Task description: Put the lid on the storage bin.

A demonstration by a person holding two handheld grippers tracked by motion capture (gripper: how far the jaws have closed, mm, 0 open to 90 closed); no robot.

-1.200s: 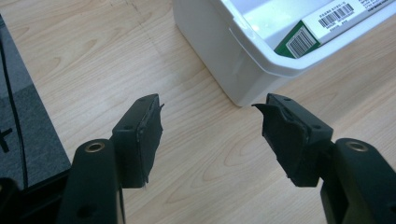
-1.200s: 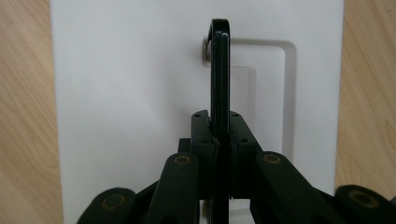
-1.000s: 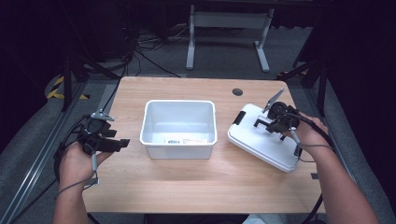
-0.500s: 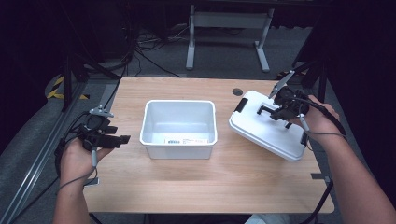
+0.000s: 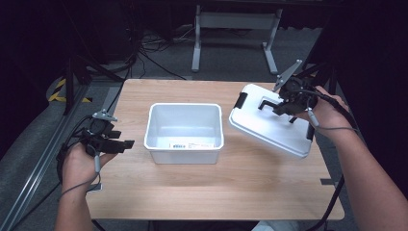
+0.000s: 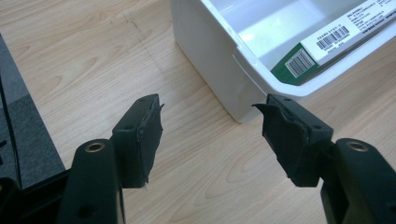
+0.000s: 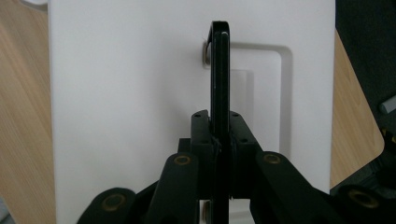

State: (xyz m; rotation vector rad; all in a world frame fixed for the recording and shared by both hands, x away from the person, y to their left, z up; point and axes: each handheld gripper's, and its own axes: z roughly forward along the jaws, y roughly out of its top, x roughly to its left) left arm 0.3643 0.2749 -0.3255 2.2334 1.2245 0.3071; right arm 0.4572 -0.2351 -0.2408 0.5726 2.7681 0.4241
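We see the right gripper with its jaws pinched on the black handle of a white lid, which hangs tilted above the right side of the table, its low edge nearest the bin; the white bin stands open at the table's middle, with a barcoded label on its rim; the left gripper hovers over the wood just beside the bin's corner, its 2 jaws spread wide and holding nothing.
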